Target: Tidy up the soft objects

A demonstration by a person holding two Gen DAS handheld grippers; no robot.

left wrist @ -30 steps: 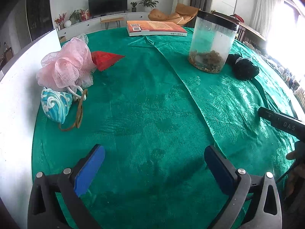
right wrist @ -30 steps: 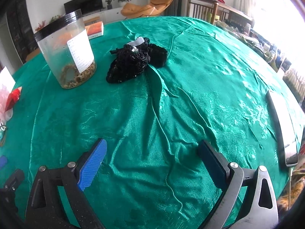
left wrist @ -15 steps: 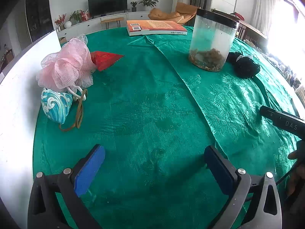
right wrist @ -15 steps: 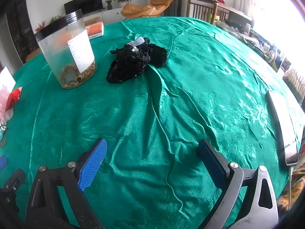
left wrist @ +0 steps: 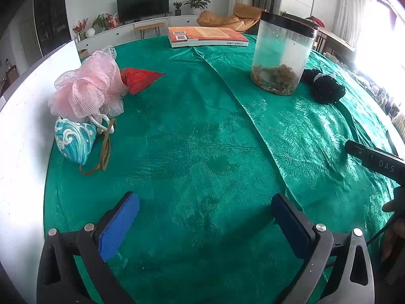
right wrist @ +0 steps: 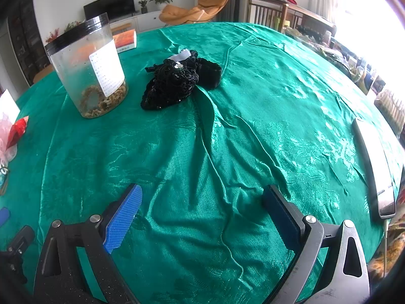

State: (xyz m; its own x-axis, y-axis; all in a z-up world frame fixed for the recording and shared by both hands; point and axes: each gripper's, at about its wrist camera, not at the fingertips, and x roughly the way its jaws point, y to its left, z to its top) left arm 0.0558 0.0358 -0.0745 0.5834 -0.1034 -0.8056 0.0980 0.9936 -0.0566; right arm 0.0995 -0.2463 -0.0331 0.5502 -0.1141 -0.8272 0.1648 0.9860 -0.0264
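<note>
On the green tablecloth [left wrist: 202, 139] a pink mesh bath sponge [left wrist: 87, 91] lies at the far left, with a blue wave-patterned pouch [left wrist: 74, 140] just in front of it and a red triangular pouch [left wrist: 138, 78] behind it. A black lace bundle [right wrist: 174, 83] [left wrist: 326, 88] lies beside the clear jar [right wrist: 88, 68] [left wrist: 282, 55]. My left gripper [left wrist: 202, 215] stands open above bare cloth, well short of the pink sponge. My right gripper [right wrist: 202, 207] is open too, with the black bundle far ahead of it.
An orange book [left wrist: 206, 36] lies at the table's far edge. A white board [left wrist: 22, 116] runs along the left side. A dark flat device [right wrist: 374, 169] rests near the right edge. The cloth is wrinkled before the right gripper. A TV cabinet and chairs stand beyond.
The left wrist view has shifted slightly, with the jar and black bundle sitting a little further right. The right gripper has barely moved. Both stay open.
</note>
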